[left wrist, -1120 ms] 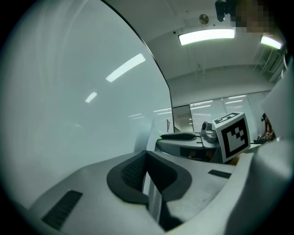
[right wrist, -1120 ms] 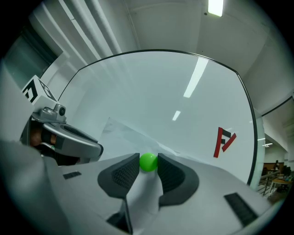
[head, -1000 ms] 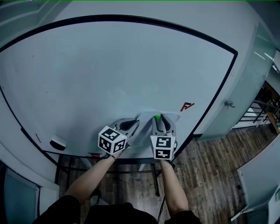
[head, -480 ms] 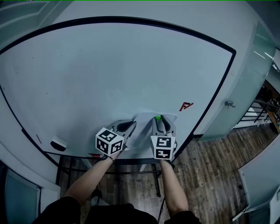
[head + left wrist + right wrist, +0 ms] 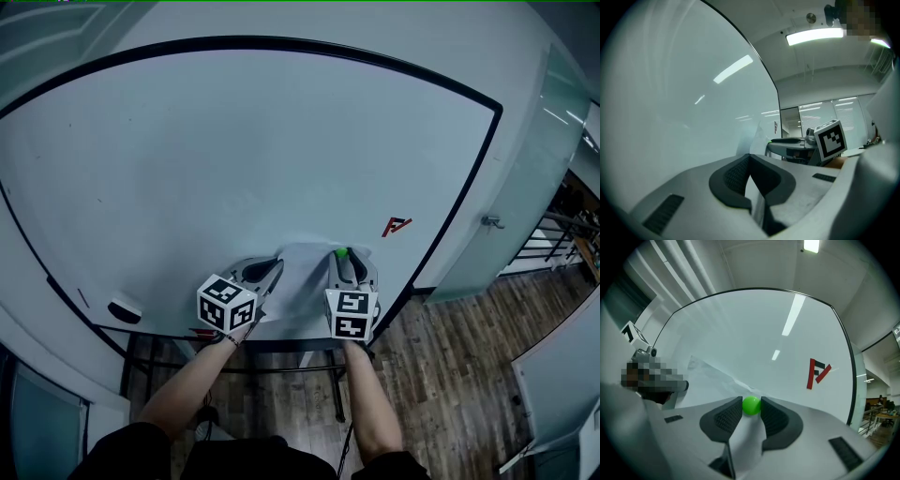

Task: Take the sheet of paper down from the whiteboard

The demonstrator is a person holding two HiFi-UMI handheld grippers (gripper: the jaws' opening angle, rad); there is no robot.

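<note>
Pulling the green ball (image 5: 751, 405) off the whiteboard (image 5: 234, 141) looks like the step in hand, and that is where we see the most risk. The right tool (image 5: 344, 259) is clenched on this ball, one pad on either side, and the ball is round and smooth, so it could squirt out of the pads if we tug at an angle. The left tool (image 5: 749, 158) is clenched on the sheet of paper (image 5: 305, 277), with the thin edge running between its pads. If that tool drags sideways while the ball pins the sheet, we judge the paper could tear or crease near the ball. Once the ball comes away, only the left tool would hold the sheet, so the free side may flop forward or slip out of a shallow grip.

We see the sheet low on the board, at the lower centre of the head view, lying between the two tools and left of the red mark (image 5: 397, 226). It lies nearly flat against the board, facing us, though its upper edge looks a little rumpled in the right gripper view. Its long axis seems to run left to right, from one tool towards the other, but the tools cover its lower part and we cannot be sure.
</note>
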